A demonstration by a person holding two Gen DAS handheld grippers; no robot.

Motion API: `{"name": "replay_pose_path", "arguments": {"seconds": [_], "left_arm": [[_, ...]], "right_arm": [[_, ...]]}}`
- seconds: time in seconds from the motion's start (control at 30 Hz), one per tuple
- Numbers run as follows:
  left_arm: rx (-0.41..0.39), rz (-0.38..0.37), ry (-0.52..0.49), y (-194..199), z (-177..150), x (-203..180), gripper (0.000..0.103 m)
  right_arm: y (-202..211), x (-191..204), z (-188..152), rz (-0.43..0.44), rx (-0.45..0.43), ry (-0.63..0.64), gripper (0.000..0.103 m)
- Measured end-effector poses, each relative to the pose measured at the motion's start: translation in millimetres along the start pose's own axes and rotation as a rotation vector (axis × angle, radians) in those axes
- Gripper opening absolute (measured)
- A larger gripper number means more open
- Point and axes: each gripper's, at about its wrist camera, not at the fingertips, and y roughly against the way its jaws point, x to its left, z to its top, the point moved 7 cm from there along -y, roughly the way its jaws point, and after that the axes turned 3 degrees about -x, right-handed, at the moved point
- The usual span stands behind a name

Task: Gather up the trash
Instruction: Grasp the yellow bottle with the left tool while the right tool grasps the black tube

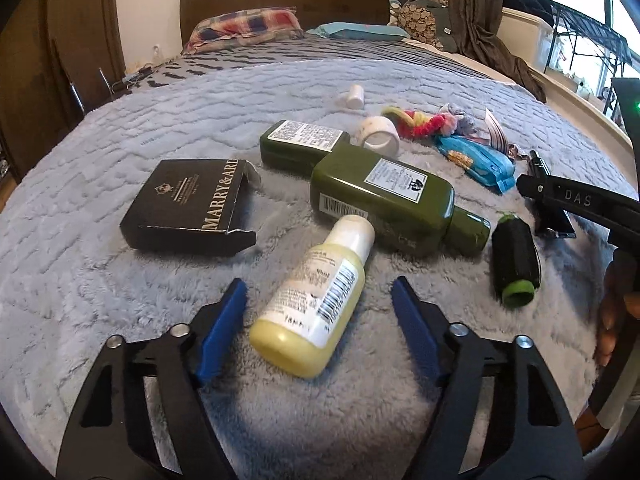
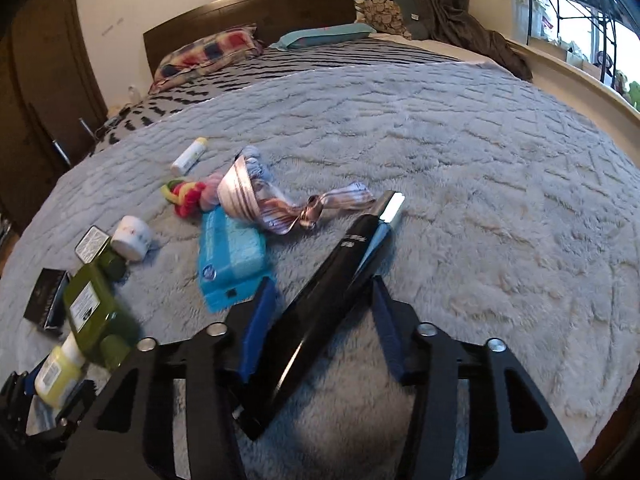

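My left hand-held gripper [image 1: 318, 300] is spread wide around the yellow bottle [image 1: 316, 300] lying on the bed [image 1: 100, 280], pads not touching it. My right hand-held gripper [image 2: 322, 300] sits astride the long black tube [image 2: 320, 304], jaws apart; contact I cannot tell. Green bottle [image 1: 390, 204] lies just beyond.

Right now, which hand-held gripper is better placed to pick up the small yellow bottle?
Left. The left hand-held gripper is open with the yellow bottle lying between its fingers. The right hand-held gripper straddles a long black device, with the bottle far to its left.
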Motion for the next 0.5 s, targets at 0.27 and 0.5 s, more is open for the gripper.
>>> {"name": "replay_pose_path", "arguments": {"seconds": [0.27,0.5], "left_arm": [[-0.013,-0.017,0.007,7,-4,-1,0.037],[-0.031,-0.016,0.002,32,-25,-9,0.029]], "right_arm": [[15,-9,-9,0.052,-0.006,0.014,0.027],[51,-14,-41,0.115,-0.028,0.057,0.023]]}}
